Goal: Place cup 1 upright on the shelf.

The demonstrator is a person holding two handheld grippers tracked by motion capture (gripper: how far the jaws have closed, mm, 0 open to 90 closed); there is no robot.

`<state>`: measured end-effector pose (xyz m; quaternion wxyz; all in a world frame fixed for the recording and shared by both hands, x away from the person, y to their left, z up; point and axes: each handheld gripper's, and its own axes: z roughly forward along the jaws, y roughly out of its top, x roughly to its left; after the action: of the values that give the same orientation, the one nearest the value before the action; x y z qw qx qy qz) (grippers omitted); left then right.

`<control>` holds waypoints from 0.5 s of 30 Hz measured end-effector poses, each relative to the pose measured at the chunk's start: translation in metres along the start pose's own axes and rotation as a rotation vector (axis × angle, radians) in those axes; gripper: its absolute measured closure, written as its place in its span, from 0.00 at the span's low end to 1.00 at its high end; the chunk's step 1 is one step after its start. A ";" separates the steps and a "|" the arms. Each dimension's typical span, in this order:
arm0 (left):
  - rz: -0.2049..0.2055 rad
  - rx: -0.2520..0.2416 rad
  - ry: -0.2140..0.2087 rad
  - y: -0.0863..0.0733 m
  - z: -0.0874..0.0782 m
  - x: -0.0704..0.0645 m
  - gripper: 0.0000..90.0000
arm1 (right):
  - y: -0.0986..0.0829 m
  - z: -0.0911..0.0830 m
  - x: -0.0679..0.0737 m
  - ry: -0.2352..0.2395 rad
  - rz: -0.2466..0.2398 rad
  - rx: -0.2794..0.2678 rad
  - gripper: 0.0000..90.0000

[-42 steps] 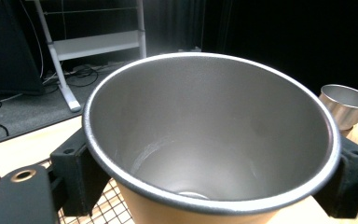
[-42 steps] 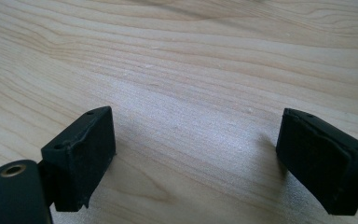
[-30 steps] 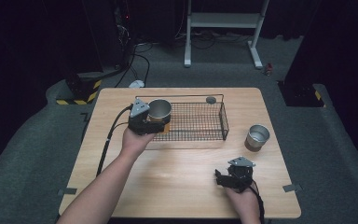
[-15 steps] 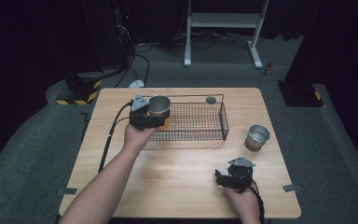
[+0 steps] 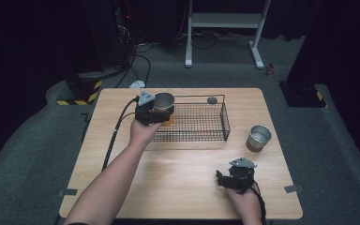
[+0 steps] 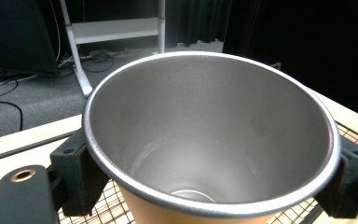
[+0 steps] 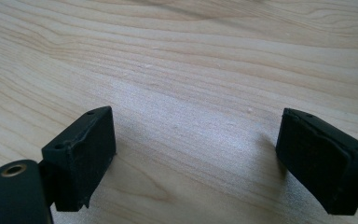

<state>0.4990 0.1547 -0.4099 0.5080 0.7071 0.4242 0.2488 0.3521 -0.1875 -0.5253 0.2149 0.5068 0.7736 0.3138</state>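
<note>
Bright overhead light on the table (image 5: 183,173), dark surroundings, soft shadows, slightly blurry pictures.

Left arm stretched forward, left gripper (image 5: 153,108) raised at far left, jaws clamped on a cup (image 6: 209,140). Right gripper (image 5: 236,175) low near the front right, jaws wide apart, nothing between them.

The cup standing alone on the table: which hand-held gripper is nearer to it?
Right. The right hand-held gripper rests just in front of the lone cup; the left hand-held gripper is across the wire basket.
</note>
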 end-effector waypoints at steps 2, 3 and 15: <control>-0.005 0.004 0.007 -0.002 0.003 0.001 0.16 | 0.000 0.000 0.000 0.000 0.000 -0.001 0.13; -0.013 0.007 0.007 -0.002 0.005 0.001 0.16 | 0.000 0.000 0.000 0.000 0.000 0.000 0.13; -0.042 0.051 0.017 -0.013 0.019 0.004 0.15 | 0.000 0.000 0.000 0.000 0.000 0.000 0.13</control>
<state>0.5116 0.1496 -0.4291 0.4914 0.7087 0.4493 0.2333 0.3521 -0.1875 -0.5253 0.2149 0.5068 0.7736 0.3139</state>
